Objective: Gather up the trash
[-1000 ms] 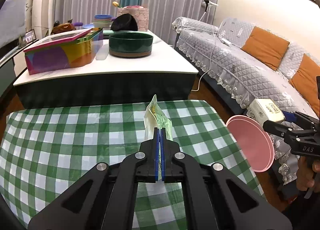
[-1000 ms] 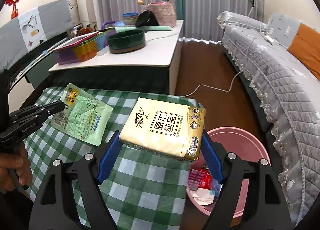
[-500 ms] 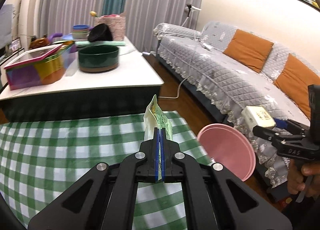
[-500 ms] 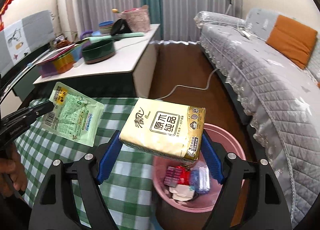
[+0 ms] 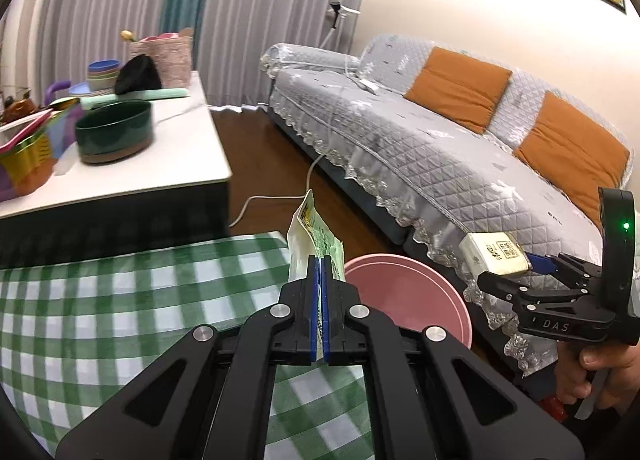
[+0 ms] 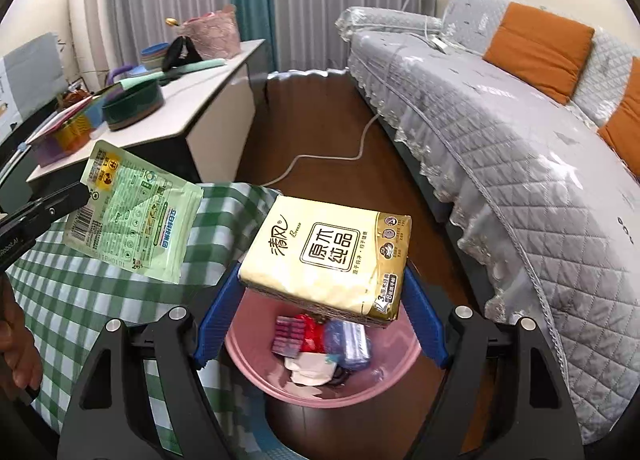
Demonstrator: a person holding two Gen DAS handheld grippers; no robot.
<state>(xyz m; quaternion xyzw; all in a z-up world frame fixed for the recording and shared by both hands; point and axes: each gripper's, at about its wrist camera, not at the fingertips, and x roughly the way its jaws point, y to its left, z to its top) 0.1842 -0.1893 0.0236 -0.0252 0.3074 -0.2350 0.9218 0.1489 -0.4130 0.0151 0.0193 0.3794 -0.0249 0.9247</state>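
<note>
Your right gripper (image 6: 320,292) is clamped on the yellow tissue pack (image 6: 326,256) directly above the pink bin (image 6: 320,392), while your left gripper (image 5: 320,312) pinches the green pouch (image 6: 132,212) beside the bin, over the checked tablecloth (image 5: 120,300)

You have two grippers in play: the left gripper (image 5: 320,280) and the right gripper (image 6: 320,300). Each carries one item, so that makes one green wet-wipe pouch (image 6: 134,216) and one yellow tissue pack (image 6: 328,256). There is one pink trash bin (image 6: 256,372) below you, and you can count about five pieces of trash inside it, though the pile overlaps too much to be sure. You see one table with a green checked cloth (image 5: 120,308), one white-topped coffee table (image 5: 180,164), one dark green bowl (image 5: 114,136), one grey sofa (image 5: 420,164) and two orange cushions (image 5: 456,88).
</note>
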